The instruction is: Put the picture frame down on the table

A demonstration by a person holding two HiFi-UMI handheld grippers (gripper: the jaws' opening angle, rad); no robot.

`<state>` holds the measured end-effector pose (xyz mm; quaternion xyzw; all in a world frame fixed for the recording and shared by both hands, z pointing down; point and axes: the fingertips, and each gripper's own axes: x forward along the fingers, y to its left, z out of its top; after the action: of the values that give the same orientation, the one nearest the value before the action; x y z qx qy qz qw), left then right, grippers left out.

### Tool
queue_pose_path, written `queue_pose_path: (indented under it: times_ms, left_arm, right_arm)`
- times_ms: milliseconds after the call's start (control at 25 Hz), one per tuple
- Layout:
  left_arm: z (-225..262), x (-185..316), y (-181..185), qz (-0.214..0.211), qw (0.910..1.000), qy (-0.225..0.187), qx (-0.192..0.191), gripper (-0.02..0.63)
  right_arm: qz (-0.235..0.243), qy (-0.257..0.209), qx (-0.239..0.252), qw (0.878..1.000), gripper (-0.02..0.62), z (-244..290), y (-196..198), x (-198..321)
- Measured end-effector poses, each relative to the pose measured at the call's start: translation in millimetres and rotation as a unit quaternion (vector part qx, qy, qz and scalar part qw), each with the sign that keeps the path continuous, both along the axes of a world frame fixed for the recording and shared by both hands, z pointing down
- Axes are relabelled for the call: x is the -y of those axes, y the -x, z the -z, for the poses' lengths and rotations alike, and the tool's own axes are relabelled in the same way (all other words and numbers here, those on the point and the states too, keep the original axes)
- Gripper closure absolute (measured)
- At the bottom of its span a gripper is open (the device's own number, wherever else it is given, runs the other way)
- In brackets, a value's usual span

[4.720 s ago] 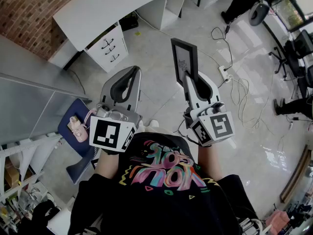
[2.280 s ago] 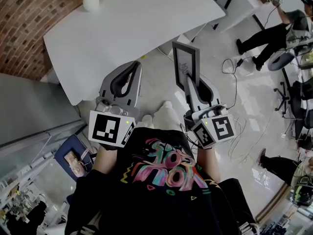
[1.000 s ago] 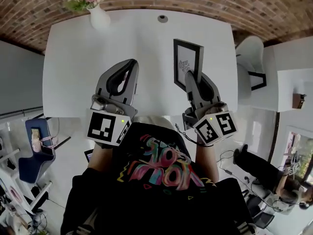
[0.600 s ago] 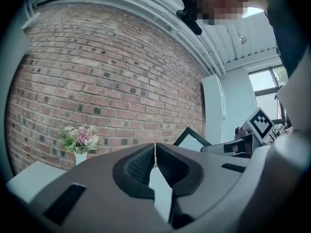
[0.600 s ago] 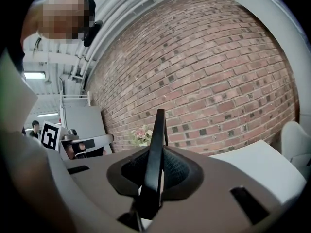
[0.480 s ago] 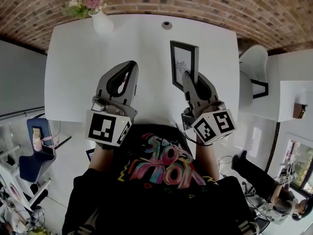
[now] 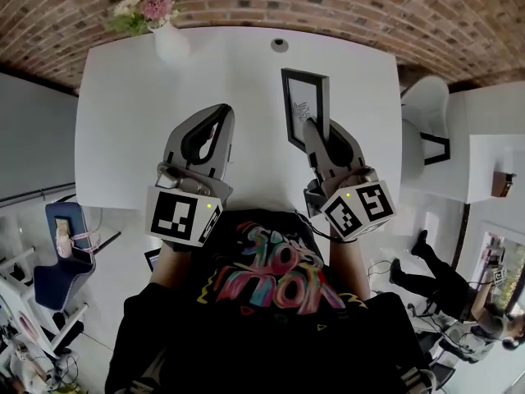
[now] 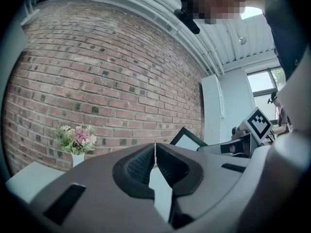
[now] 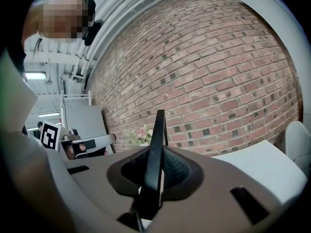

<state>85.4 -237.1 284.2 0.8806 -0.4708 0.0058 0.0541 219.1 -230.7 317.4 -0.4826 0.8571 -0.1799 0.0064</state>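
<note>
Picture frame, lower edge hidden, right tool clamped

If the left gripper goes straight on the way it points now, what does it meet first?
Probably the brick wall behind the white table; the vase of flowers stands left of that line. Depth is unclear.

One picture frame, one vase

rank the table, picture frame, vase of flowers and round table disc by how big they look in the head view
1. table
2-3. picture frame and vase of flowers: about alike. The frame, gripped in the right tongs, is likely nearer the camera, so I won't rank them.
4. round disc
</note>
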Motion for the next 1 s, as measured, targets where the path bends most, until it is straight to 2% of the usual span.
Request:
queue_pose_path:
  times_ms: [320, 680, 1000]
  left_arm:
    - [-7, 6, -4, -0.006, 0.9999, 0.005, 0.008, 0.577]
    - [-24, 5, -4, -0.006, 0.9996, 0.026, 0.007, 0.578]
    - [-43, 0, -6, -0.002, 0.9992, 0.041, 0.003, 0.577]
  right_arm:
    - [0.004, 0.014, 0.007, 1.000, 0.518, -5, -3, 5]
    - [0.007, 0.090, 0.065, 0.994, 0.517, -48, -12, 10]
    - [0.012, 0.157, 0.084, 0.984, 0.517, -95, -13, 1]
